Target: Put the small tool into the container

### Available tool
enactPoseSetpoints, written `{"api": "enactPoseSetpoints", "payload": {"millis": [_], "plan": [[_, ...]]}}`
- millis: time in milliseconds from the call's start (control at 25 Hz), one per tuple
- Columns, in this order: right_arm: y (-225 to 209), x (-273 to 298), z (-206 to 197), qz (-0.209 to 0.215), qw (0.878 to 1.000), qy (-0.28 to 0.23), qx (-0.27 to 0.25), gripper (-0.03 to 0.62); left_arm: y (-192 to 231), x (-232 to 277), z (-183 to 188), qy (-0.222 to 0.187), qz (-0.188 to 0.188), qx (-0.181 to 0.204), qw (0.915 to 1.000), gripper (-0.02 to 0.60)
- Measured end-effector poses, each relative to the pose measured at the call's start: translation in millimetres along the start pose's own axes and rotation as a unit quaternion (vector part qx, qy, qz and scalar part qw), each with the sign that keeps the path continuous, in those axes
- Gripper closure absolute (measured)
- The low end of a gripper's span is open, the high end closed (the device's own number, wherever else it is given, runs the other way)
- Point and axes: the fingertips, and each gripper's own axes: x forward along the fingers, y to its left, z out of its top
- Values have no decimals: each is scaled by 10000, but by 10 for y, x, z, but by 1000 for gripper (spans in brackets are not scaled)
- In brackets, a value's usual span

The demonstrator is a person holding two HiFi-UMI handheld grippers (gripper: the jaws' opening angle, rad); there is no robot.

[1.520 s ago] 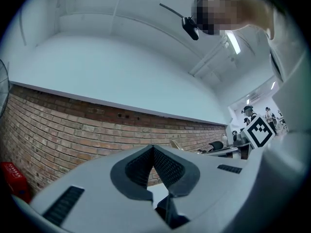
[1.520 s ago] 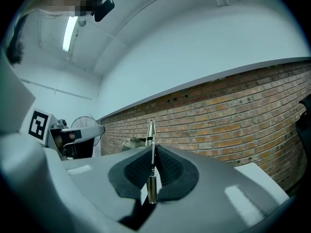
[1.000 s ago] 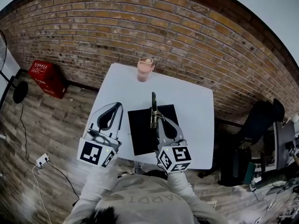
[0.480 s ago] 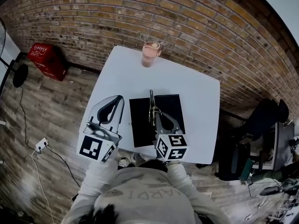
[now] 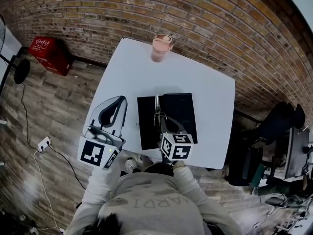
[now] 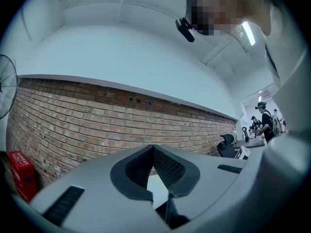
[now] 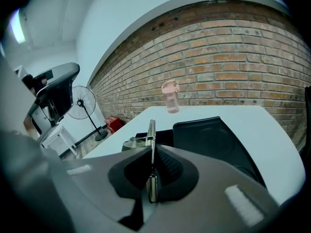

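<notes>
A black container (image 5: pixel 178 112) lies on the white table (image 5: pixel 132 75), and from the right gripper view it shows as a shallow black tray (image 7: pixel 214 137). My right gripper (image 5: pixel 158 117) hovers over the container's middle, shut on the small tool (image 5: pixel 157 104). The tool is a thin flat metal strip (image 7: pixel 151 130) that stands on edge and sticks out past the right gripper (image 7: pixel 152 154). My left gripper (image 5: pixel 117 104) sits over the table's left edge, beside the container. In its own view the left gripper (image 6: pixel 153 149) has its pads meeting at the tips with nothing between them.
A pink cup (image 5: pixel 162 48) (image 7: pixel 170 97) stands at the table's far edge near the brick wall. A red crate (image 5: pixel 50 53) and a power strip (image 5: pixel 44 143) are on the floor at left. A standing fan (image 7: pixel 81 103) is at left, a dark office chair (image 5: pixel 279 126) at right.
My right gripper has tilted up more steeply and drawn slightly back over the container, still gripping the tool. The head view has shifted toward the wall. My left gripper has barely moved.
</notes>
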Motion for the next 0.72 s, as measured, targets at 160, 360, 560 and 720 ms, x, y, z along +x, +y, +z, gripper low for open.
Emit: {"api": "enactPoseSetpoints", "payload": {"millis": [160, 360, 560, 720], "plan": [[-5, 97, -126, -117, 9996, 252, -11, 583, 40, -30, -20, 13, 52, -15, 10000, 577], [13, 183, -193, -242, 9985, 464, -128, 583, 73, -60, -27, 31, 101, 3, 9999, 577], [83, 217, -197, -209, 9981, 588, -18, 583, 93, -105, -7, 32, 115, 16, 9999, 577], [102, 242, -222, -245, 9975, 665, 0, 583, 124, -147, 6, 16, 176, 27, 9998, 577]]}}
